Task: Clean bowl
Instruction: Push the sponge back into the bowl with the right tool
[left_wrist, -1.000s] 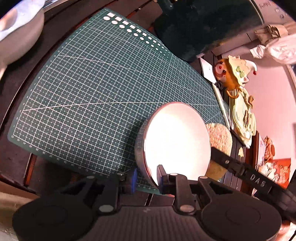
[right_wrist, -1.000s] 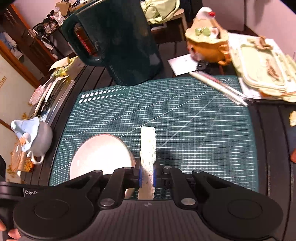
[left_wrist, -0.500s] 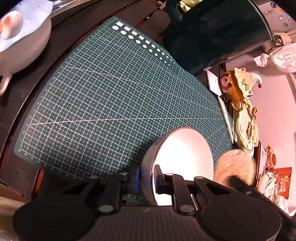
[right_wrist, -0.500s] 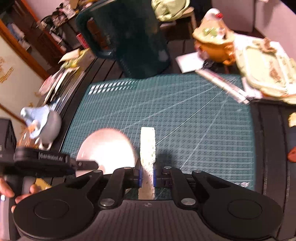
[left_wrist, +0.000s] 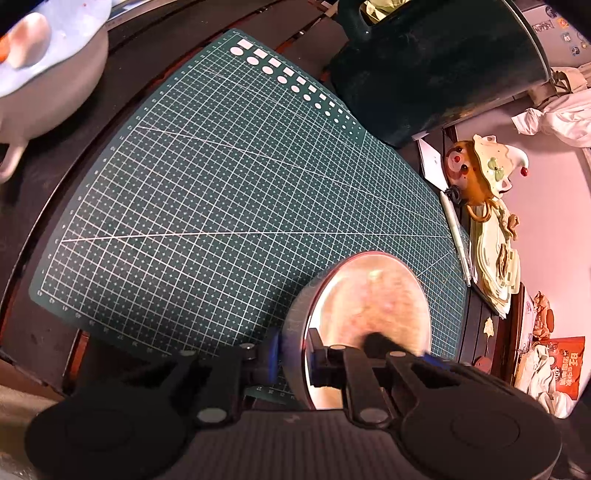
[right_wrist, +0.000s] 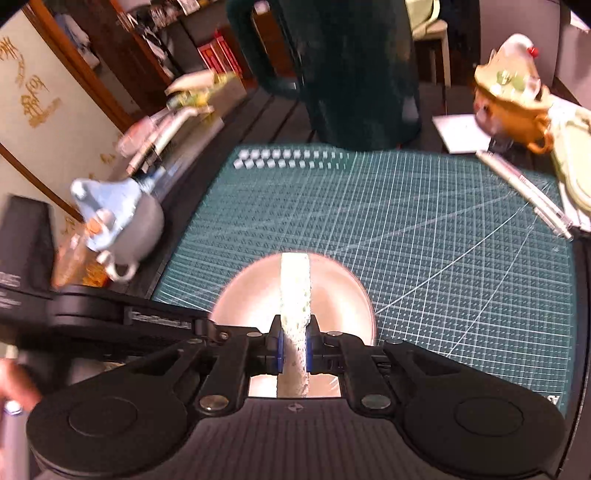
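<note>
Bowl (left_wrist: 369, 295): white, thin reddish rim, tipped on edge over the near right part of the cutting mat (left_wrist: 229, 199); its wall clamped between the pads of the left gripper (left_wrist: 291, 362), one finger outside, one inside; interior blurred pink where the sponge sits in it.

Sponge (right_wrist: 294, 295): pale, flat, seen edge-on; pinched between the blue pads of the right gripper (right_wrist: 294, 350); its far end lies over the bowl's hollow in the right wrist view; whether it presses on the surface cannot be told.

Cutting mat: dark green, white grid, diagonal lines, row of white squares and circles at the far edge; laid on a dark slatted table (left_wrist: 44, 206).

Jug (right_wrist: 351, 70): dark green, handled, beyond the mat's far edge.

Pale blue lidded pot (right_wrist: 118, 225): left of the mat, on the table.

Clown-faced ceramic pot (left_wrist: 480, 166): right of the mat, beside pale green lids and a pen.

Person's hand (right_wrist: 14, 380): at the left edge, holding the left gripper's handle.
</note>
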